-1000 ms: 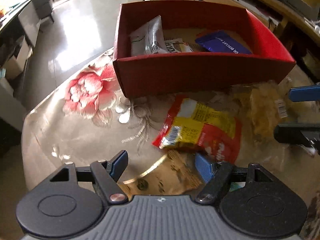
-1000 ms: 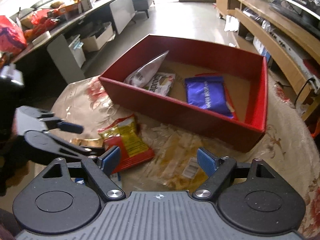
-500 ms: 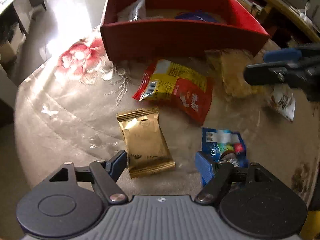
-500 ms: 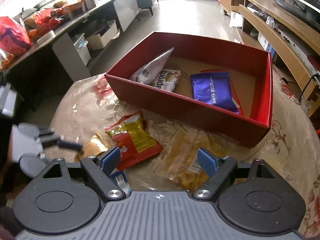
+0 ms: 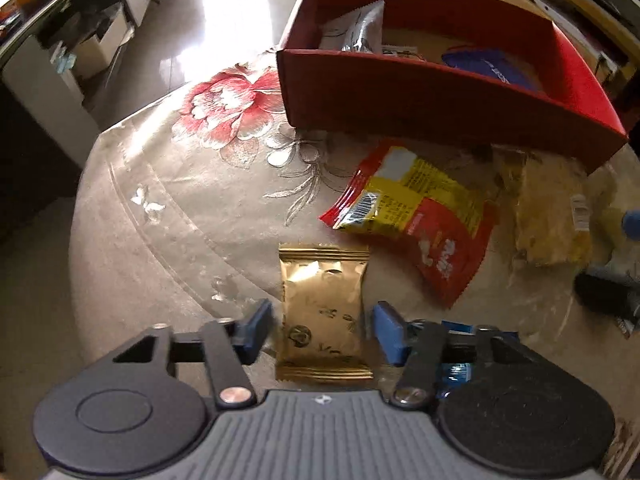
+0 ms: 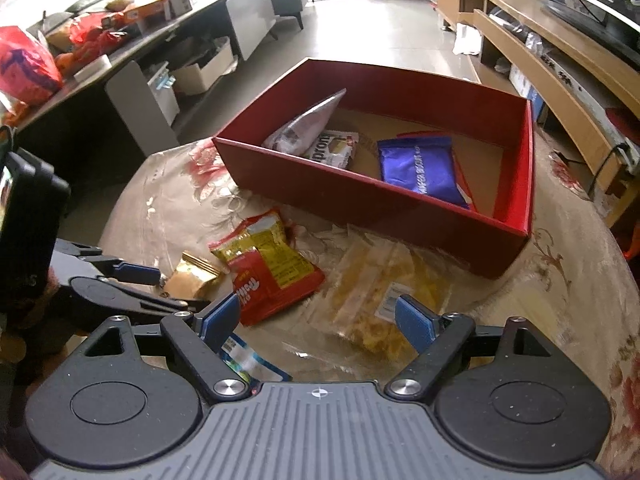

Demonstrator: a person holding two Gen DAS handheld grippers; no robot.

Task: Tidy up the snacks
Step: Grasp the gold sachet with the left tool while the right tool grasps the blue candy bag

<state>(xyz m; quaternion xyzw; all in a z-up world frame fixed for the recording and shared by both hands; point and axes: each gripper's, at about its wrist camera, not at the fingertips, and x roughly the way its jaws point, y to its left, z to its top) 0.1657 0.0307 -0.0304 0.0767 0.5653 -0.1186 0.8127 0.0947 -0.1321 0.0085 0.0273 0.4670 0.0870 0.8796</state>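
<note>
A red box [image 5: 420,92] [image 6: 360,200] on the table holds a silver packet [image 6: 304,128], a white packet [image 6: 334,148] and a blue biscuit packet [image 6: 420,168]. A gold packet [image 5: 322,308] [image 6: 192,276] lies flat between the open fingers of my left gripper [image 5: 322,330], which do not touch it. A red-and-yellow packet [image 5: 420,216] [image 6: 272,268] and a clear bag of yellow snacks [image 5: 548,208] [image 6: 384,296] lie in front of the box. My right gripper [image 6: 318,318] is open and empty above the clear bag. A small blue-and-white packet [image 6: 244,360] lies under its left finger.
The round table has a floral cloth [image 5: 224,104] and its edge curves close on the left. My left gripper's body [image 6: 100,280] shows at the left of the right wrist view. A low cabinet [image 6: 560,80] and a cluttered counter [image 6: 100,40] stand beyond the table.
My left gripper has drawn back from the box, then moved forward over the gold packet, which now lies between its fingers. My right gripper has lifted slightly and stays open.
</note>
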